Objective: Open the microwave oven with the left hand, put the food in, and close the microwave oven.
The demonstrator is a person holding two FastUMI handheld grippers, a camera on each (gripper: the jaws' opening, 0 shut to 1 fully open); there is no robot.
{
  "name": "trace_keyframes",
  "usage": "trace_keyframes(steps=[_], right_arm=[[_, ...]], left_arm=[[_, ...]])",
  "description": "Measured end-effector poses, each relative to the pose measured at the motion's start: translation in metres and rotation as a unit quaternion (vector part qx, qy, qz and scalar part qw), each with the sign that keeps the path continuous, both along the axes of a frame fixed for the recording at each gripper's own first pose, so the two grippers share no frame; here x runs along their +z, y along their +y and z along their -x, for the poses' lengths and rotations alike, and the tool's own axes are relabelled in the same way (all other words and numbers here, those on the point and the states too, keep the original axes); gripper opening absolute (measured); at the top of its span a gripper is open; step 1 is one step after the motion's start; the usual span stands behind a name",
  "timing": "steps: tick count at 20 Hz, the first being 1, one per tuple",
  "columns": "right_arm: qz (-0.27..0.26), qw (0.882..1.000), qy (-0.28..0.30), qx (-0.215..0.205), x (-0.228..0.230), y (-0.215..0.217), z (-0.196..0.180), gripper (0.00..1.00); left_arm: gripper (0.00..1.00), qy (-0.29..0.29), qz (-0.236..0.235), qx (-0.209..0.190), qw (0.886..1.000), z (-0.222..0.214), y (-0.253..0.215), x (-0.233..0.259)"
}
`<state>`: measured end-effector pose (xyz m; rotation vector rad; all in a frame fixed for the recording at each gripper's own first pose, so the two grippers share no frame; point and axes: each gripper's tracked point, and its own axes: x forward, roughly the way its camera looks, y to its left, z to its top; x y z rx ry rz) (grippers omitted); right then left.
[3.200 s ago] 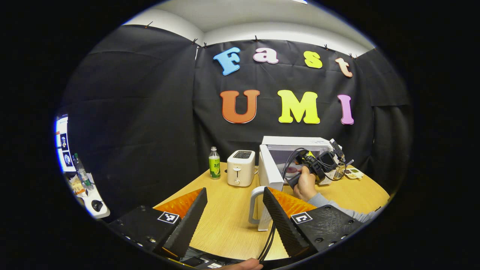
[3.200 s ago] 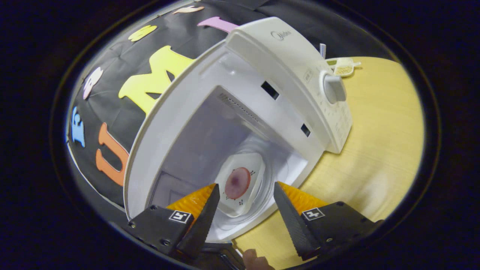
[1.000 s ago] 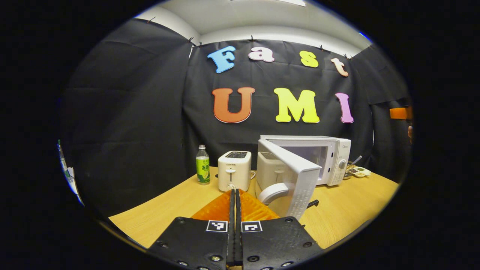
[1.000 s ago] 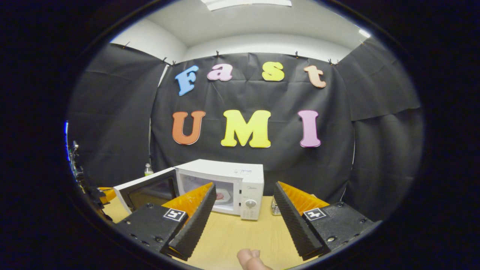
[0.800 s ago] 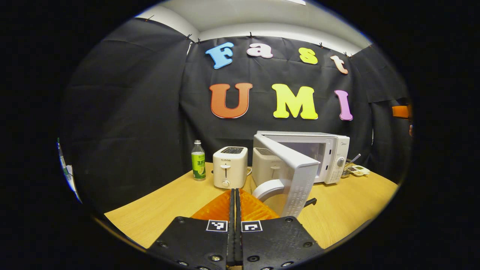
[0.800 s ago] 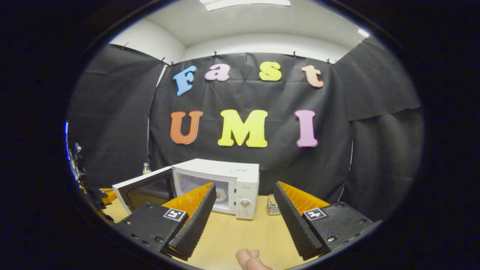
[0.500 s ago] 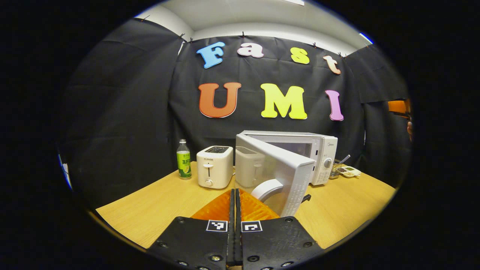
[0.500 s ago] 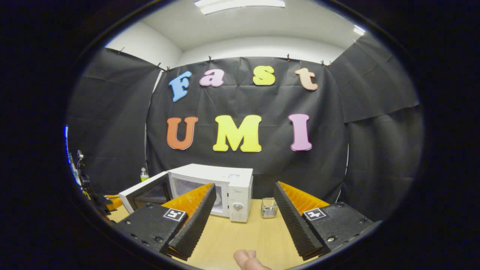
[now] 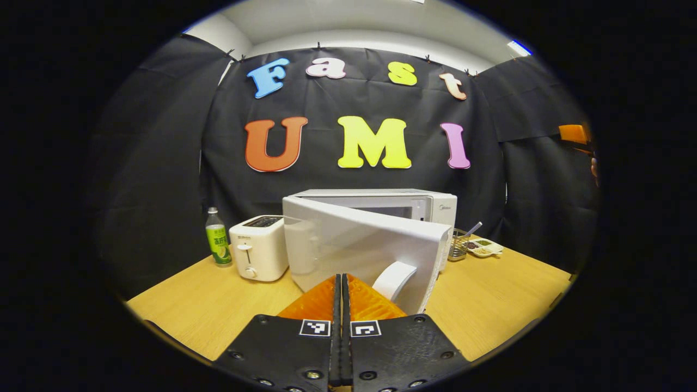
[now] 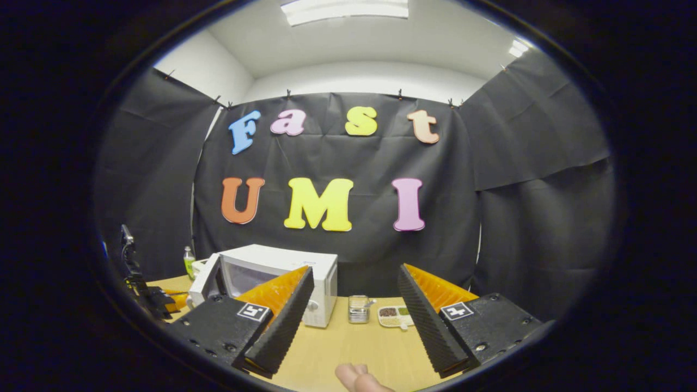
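We note wooden table (image 9: 490,305) under all items. On it, in left gripper view: 1 white toaster (image 9: 260,247), upright, 1 lever and 1 knob on its front. 1 clear bottle with green label (image 9: 218,244) stands just beside toaster, farther toward table edge. We log 1 small metal basket (image 9: 459,247) and 1 white divided dish (image 9: 482,247) side by side near black cloth wall. In right gripper view, dish (image 10: 396,317) shows dark and green contents.
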<state>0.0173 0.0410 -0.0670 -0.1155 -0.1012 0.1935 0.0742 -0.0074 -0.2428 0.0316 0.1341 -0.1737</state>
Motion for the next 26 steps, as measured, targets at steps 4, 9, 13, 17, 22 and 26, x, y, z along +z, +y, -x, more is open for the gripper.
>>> trace_keyframes(steps=[4,9,13,17,22,26], right_arm=[[0.002,1.000,0.001,-0.021,0.001,-0.014,-0.005,0.91],[-0.007,0.999,0.015,-0.033,-0.004,-0.022,-0.017,0.92],[-0.011,0.999,0.016,-0.028,-0.007,-0.022,-0.026,0.91],[-0.016,0.999,0.022,-0.025,-0.012,-0.028,-0.037,0.92],[-0.044,0.998,0.025,-0.038,-0.001,-0.042,-0.036,0.92],[-0.063,0.997,0.024,-0.041,0.006,-0.051,-0.037,0.92]], left_arm=[[0.00,0.012,-0.012,-0.030,0.999,-0.025,-0.029,-0.014],[0.00,0.005,0.018,-0.070,0.997,-0.053,-0.067,-0.014],[0.00,0.003,0.021,-0.077,0.997,-0.081,-0.092,-0.014],[0.00,0.014,0.030,-0.062,0.998,-0.112,-0.107,-0.022],[0.00,0.037,0.031,-0.037,0.998,-0.151,-0.129,-0.038],[0.00,0.046,0.032,-0.033,0.998,-0.178,-0.149,-0.045]])
